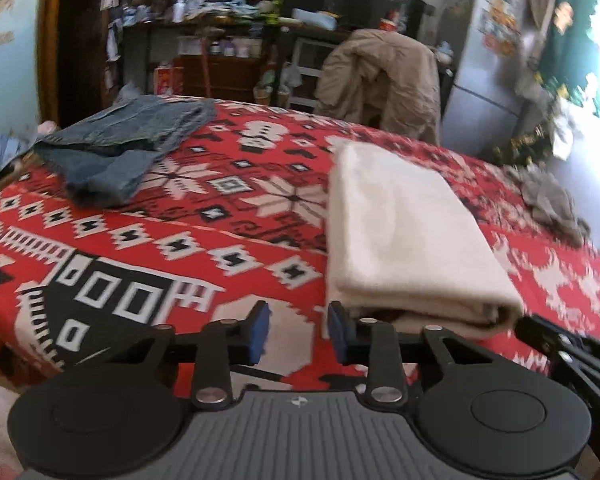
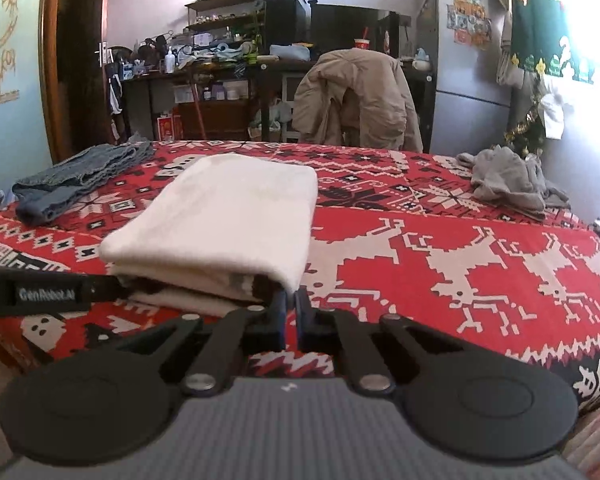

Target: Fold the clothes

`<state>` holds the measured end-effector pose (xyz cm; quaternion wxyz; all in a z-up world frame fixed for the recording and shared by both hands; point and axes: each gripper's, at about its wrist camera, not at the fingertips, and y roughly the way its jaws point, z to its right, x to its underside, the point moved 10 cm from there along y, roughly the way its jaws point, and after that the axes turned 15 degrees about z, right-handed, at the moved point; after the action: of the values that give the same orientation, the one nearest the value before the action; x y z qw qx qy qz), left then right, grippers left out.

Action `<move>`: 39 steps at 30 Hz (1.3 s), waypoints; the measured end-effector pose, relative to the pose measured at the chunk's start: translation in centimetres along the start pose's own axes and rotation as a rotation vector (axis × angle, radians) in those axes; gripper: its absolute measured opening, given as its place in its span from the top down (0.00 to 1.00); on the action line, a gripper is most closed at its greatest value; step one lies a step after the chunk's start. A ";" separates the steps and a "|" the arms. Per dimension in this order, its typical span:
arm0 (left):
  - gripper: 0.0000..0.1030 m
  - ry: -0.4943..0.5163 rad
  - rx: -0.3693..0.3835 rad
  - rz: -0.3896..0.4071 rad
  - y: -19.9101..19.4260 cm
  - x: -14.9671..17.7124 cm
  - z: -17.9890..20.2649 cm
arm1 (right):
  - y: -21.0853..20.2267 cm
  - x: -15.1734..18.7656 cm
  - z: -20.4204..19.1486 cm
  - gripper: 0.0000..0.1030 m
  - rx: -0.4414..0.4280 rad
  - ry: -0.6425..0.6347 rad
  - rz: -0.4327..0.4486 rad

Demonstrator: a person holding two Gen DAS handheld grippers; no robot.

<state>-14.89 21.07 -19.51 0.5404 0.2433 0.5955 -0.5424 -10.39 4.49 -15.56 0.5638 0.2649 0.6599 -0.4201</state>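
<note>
where it lies, cream cloth folded thick, soft

Behind the far edge of the table: a chair draped with a beige jacket, a cluttered dark shelf, a grey fridge with stickers.

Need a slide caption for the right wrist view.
Right gripper shut at the folded white cloth's near corner on the red patterned blanket.

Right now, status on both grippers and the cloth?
Left gripper open, nothing between its pads. Right gripper shut at the near corner of the folded white cloth; grip unclear. Jeans and grey garment lie apart.
</note>
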 end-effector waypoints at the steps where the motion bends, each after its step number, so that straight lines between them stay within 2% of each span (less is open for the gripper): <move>1: 0.77 -0.020 0.005 0.009 -0.3 -0.4 -0.3 | -0.4 -0.2 0.1 0.96 -0.005 0.002 0.008; 4: 0.78 -0.062 0.043 0.059 -1.4 -2.0 -0.2 | -1.5 -1.2 0.8 0.93 -0.014 0.005 0.045; 8: 0.78 -0.033 0.098 0.093 -1.0 -3.4 1.7 | -0.1 -2.5 2.4 0.93 -0.013 0.001 0.071; 12: 0.78 0.017 0.153 0.084 1.0 -4.4 4.7 | 3.4 -3.5 3.7 0.92 -0.033 -0.003 0.053; 19: 0.78 0.115 0.226 0.063 4.5 -4.5 9.7 | 8.2 -3.0 3.3 0.91 -0.127 -0.113 0.002; 22: 0.78 0.078 0.255 0.033 5.0 -3.6 10.2 | 9.0 -2.4 2.8 0.91 -0.162 -0.096 -0.028; 26: 0.78 0.036 0.272 0.034 4.6 -3.1 10.2 | 9.0 -1.7 2.4 0.91 -0.169 -0.086 -0.043; 33: 0.78 0.081 0.375 -0.008 2.7 -1.4 12.6 | 7.7 -1.3 2.2 0.91 -0.192 -0.074 -0.038; 39: 0.79 0.044 0.391 -0.040 2.1 -0.7 12.8 | 6.0 -0.7 1.9 0.92 -0.223 -0.066 -0.052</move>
<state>-7.94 10.23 -17.49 0.4587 0.3436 0.4953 -0.6529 -4.30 6.04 -16.47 0.6002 0.1694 0.6901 -0.3671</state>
